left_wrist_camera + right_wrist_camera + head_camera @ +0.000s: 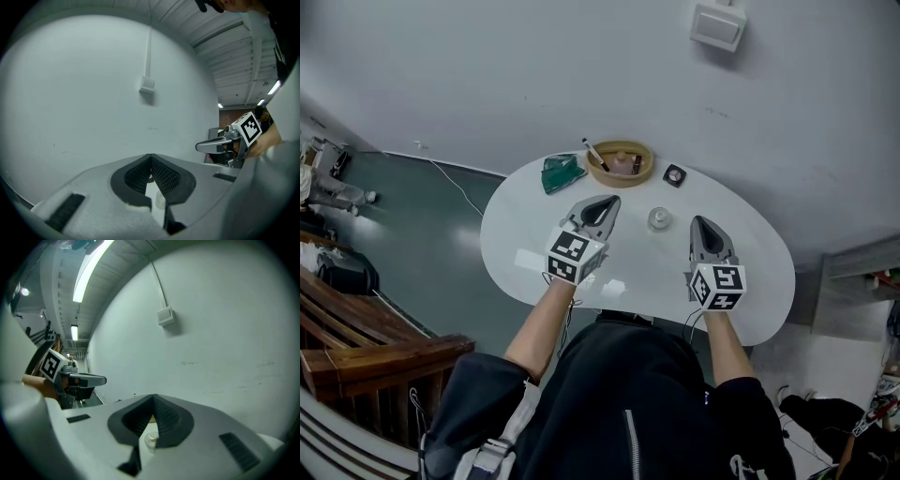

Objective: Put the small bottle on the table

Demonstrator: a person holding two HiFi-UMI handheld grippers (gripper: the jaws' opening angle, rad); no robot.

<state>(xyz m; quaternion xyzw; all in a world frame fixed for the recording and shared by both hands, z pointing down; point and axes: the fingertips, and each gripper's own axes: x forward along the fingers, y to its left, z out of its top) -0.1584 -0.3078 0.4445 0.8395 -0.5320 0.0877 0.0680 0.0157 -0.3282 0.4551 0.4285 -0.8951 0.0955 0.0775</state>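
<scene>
Your left tool (602, 204) pressed together, nothing pinched. Your right tool (701, 223) same, empty. Both over white oval counter (516, 234). Small clear bottle (659, 218) stands on counter between your tools, touching neither. Far side: round wooden bowl (620, 164), green wedge-shaped item (561, 172) left of it, small black square object (675, 174) right.

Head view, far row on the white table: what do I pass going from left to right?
Dark green triangular object → round light-wood bowl → small black square piece with a pale centre. The small clear bottle stands nearer, below the gap between bowl and square, so I leave it out.
</scene>
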